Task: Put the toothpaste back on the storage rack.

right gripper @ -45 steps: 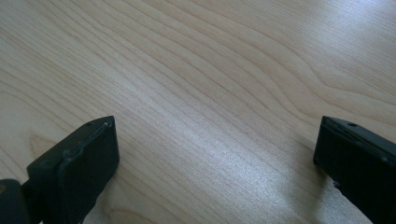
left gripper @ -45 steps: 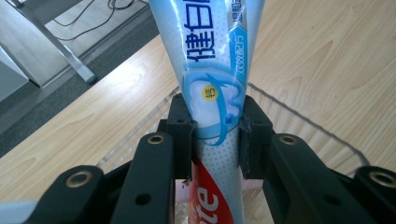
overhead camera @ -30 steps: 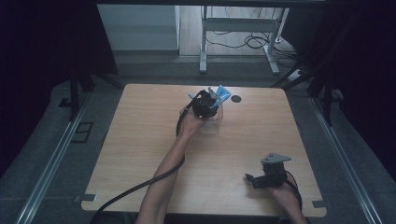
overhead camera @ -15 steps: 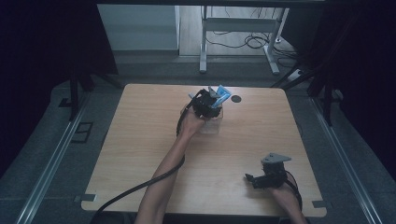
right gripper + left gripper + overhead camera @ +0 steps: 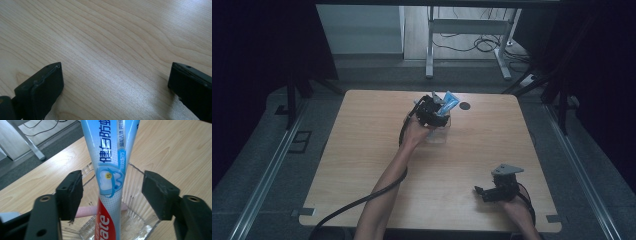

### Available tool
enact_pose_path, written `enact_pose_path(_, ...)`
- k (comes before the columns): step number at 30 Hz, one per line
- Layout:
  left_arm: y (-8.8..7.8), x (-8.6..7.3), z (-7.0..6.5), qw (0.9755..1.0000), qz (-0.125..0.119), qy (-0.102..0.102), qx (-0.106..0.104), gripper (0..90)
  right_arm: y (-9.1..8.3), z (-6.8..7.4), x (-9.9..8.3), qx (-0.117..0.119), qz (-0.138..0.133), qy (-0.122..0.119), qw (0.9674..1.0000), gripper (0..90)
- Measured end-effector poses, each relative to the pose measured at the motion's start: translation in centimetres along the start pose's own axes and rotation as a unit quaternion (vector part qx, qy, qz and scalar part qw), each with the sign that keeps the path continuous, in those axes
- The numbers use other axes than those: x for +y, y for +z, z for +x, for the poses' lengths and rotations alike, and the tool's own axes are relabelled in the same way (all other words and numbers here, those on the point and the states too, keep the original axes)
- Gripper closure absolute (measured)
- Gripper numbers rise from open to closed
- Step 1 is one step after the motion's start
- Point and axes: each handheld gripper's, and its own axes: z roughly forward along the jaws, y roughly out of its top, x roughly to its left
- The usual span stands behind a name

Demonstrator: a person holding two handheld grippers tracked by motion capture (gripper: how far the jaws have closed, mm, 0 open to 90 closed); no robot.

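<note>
Standing upright in clear ribbed plastic cup: blue-white-red toothpaste tube; left gripper jaws just opening, spread beside tube, untouching; right gripper jaws spread.

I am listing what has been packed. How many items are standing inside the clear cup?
2. A toothpaste tube stands upright in the clear cup, between the open left gripper's jaws. A pink item, perhaps a toothbrush, lies behind it. More may be hidden.
</note>
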Motion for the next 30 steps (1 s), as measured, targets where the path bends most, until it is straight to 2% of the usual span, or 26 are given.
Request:
enact_pose_path(9,-0.4,0.2,-0.3,0.9999,0.004,-0.007,-0.010,20.8,0.0,0.0,0.0,0.000,0.000,0.000,1.0000,0.0)
enact_pose_path(26,-2.1,0.1,-0.2,0.9988,-0.008,-0.031,-0.037,15.1,0.0,0.0,0.0,0.000,0.000,0.000,1.0000,0.0)
enact_pose_path(30,-2.5,-0.1,-0.3,0.9986,-0.006,-0.032,-0.041,14.7,0.0,0.0,0.0,0.000,0.000,0.000,1.0000,0.0)
